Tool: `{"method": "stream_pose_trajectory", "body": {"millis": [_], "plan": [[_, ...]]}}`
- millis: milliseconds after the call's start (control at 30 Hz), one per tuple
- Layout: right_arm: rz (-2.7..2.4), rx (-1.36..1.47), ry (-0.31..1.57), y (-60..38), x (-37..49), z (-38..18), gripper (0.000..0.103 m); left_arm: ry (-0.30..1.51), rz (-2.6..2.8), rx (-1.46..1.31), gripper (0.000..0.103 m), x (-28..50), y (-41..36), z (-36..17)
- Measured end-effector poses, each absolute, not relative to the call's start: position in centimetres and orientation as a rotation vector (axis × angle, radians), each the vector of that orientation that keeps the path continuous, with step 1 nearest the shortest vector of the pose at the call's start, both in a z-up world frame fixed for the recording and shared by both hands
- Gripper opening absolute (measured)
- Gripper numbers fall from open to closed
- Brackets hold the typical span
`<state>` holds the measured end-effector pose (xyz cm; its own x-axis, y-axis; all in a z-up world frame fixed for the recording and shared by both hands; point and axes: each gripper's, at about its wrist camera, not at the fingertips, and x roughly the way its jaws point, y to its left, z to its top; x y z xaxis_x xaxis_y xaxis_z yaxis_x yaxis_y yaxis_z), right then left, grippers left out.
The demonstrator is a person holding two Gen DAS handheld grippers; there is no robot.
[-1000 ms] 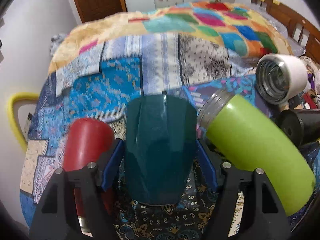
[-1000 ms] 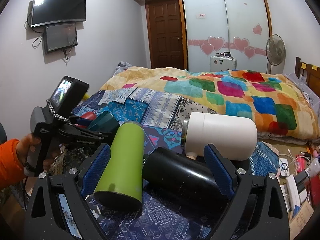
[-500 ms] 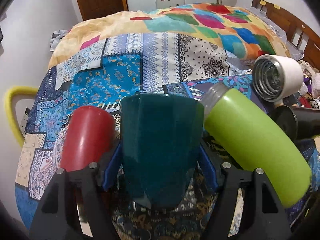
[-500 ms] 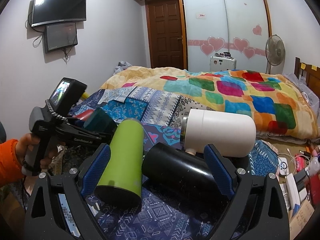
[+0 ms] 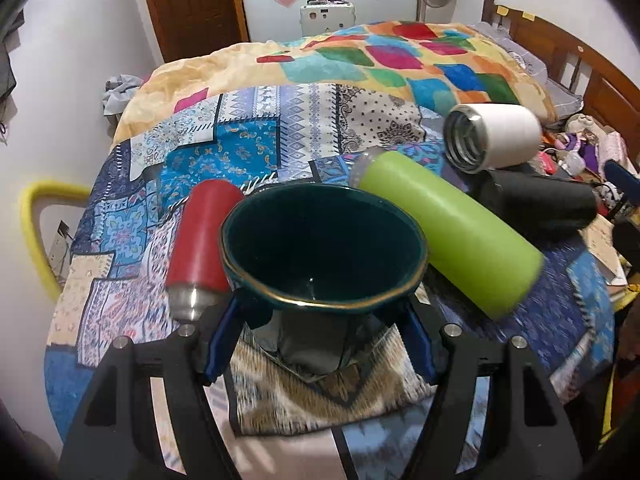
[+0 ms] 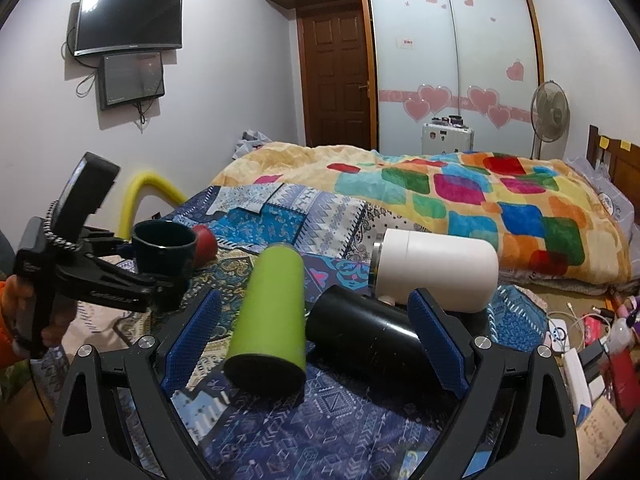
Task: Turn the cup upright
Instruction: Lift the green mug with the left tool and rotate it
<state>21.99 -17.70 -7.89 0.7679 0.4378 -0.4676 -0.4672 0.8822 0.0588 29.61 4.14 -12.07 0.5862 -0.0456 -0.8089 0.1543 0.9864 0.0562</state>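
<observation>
My left gripper (image 5: 318,342) is shut on a dark teal cup (image 5: 320,256) with a gold rim. The cup is mouth up, held just above the patterned cloth. In the right wrist view the cup (image 6: 164,250) shows at the left, upright in the left gripper (image 6: 160,280). My right gripper (image 6: 314,346) is open and empty, low over the cloth, with a lime green bottle (image 6: 272,316) and a black cup (image 6: 360,328) lying between its fingers.
A red bottle (image 5: 202,240), a lime green bottle (image 5: 452,236), a black cup (image 5: 540,204) and a white flask (image 5: 492,136) lie on their sides around the teal cup. The bed's colourful quilt (image 6: 460,200) is behind. Clutter lies on the floor at right (image 6: 580,344).
The left gripper has turned the teal cup from upside down to mouth up, while lifting and tilting its view. The right gripper has stayed still.
</observation>
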Motion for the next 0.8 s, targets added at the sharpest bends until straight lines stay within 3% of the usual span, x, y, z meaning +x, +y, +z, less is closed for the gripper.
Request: {"method": "stream_pose_trajectory", "body": {"millis": [367, 800], "plan": [[0.498, -0.055, 0.453, -18.8, 17.7, -6.4, 0.094, 0.918, -0.152, 0.168, 0.07, 21.0, 2.4, -9.4], [0.485, -0.084, 0.465, -19.2, 15.0, -7.6, 0.094, 1.019, -0.223, 0.192, 0.07, 18.4, -0.7, -12.9]]}}
